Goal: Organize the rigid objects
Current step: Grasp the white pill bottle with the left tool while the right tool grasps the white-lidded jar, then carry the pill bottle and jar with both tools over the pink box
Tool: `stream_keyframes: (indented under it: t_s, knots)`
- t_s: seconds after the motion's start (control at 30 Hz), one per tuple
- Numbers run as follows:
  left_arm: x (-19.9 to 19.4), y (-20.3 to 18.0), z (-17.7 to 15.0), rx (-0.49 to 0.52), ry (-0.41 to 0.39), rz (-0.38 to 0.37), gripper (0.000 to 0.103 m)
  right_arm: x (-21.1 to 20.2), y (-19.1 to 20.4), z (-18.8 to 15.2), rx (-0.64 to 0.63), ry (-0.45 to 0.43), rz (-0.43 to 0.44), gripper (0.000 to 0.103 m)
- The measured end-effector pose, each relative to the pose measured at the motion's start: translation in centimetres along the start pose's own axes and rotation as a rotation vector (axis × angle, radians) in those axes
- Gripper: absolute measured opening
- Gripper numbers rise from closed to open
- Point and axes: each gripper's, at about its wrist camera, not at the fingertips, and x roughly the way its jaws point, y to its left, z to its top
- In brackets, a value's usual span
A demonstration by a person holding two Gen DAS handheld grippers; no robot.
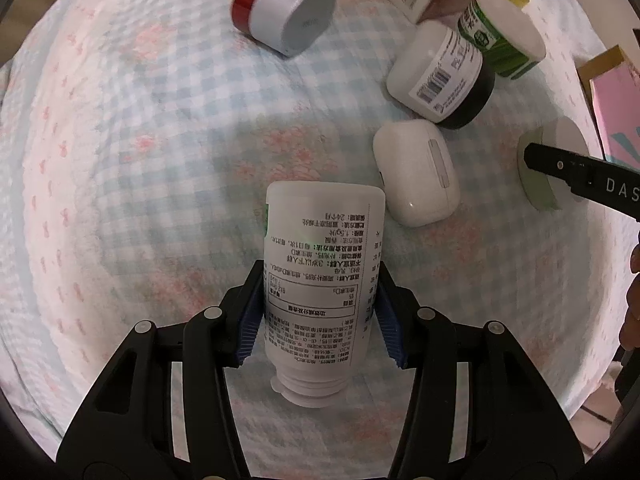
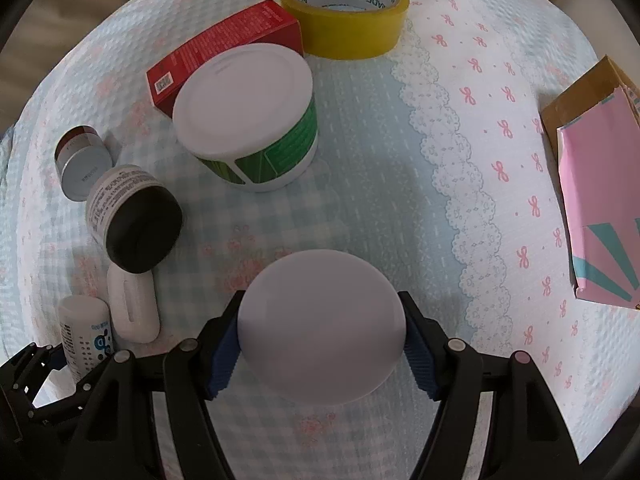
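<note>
L gripper clamps white pill bottle above checked cloth, long axis pointing away, cap toward camera, open cloth to its left; R gripper pinches round white lid.

This looks like a home, most likely a bedroom. Everything lies on a soft quilt printed with pale blue checks, pink bows and a lace-pattern band, its surface puffed and rumpled like bedding. Scattered on it are household odds and ends: cream jars, a pill bottle, an earbud case, a roll of yellow tape.
</note>
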Motion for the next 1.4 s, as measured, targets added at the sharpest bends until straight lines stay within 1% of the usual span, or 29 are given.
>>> stream_keyframes:
  t_s: [0.1, 0.2, 0.37, 0.5, 0.57, 0.6, 0.63, 0.7, 0.8, 0.87, 0.97, 1.13, 1.27, 1.4]
  knots:
    - [-1.4, 0.3, -0.3, -0.017, -0.027, -0.008, 0.047, -0.6, -0.1, -0.3, 0.001, -0.01, 0.011, 0.067]
    - [-3.3, 0.5, -0.8, -0.025, -0.063, -0.012, 0.047, -2.4, -0.1, -0.9, -0.002, -0.033, 0.022, 0.067]
    - [-8.2, 0.4, -1.7, -0.013, -0.139, -0.023, 0.047, -6.1, -0.4, -2.5, -0.006, -0.08, 0.046, 0.067]
    - [-13.4, -0.7, -2.1, 0.028, -0.21, -0.033, 0.047, -11.1, -0.5, -3.7, -0.012, -0.128, 0.08, 0.067]
    - [-16.5, -2.4, -1.9, 0.038, -0.243, -0.049, 0.047, -14.1, -0.6, -4.3, -0.022, -0.153, 0.092, 0.067]
    - [-17.7, -2.9, -1.7, 0.041, -0.254, -0.058, 0.047, -15.3, 0.1, -4.6, -0.024, -0.162, 0.096, 0.067]
    - [-18.8, -3.6, -1.5, 0.043, -0.265, -0.066, 0.047, -16.1, -0.4, -4.8, -0.025, -0.17, 0.104, 0.067]
    - [-21.3, -4.8, -1.4, 0.042, -0.293, -0.096, 0.047, -19.1, -0.9, -5.4, -0.019, -0.183, 0.13, 0.067]
    - [-24.0, -7.2, -1.3, 0.05, -0.329, -0.126, 0.047, -23.0, -2.0, -5.4, -0.007, -0.204, 0.159, 0.067]
    - [-26.0, -9.3, -0.8, 0.063, -0.35, -0.139, 0.047, -25.7, -3.7, -5.6, 0.0, -0.221, 0.171, 0.067]
    - [-28.0, -12.7, 0.1, 0.085, -0.373, -0.158, 0.047, -28.2, -6.0, -5.1, 0.023, -0.238, 0.179, 0.067]
    - [-29.8, -19.6, 2.4, 0.119, -0.385, -0.173, 0.047, -31.7, -12.6, -3.5, 0.063, -0.269, 0.184, 0.067]
    - [-29.5, -26.4, 4.5, 0.124, -0.386, -0.183, 0.047, -33.4, -18.6, -2.2, 0.037, -0.289, 0.155, 0.067]
    - [-28.0, -33.8, 7.0, 0.093, -0.365, -0.201, 0.047, -33.5, -26.0, 0.1, -0.005, -0.275, 0.147, 0.067]
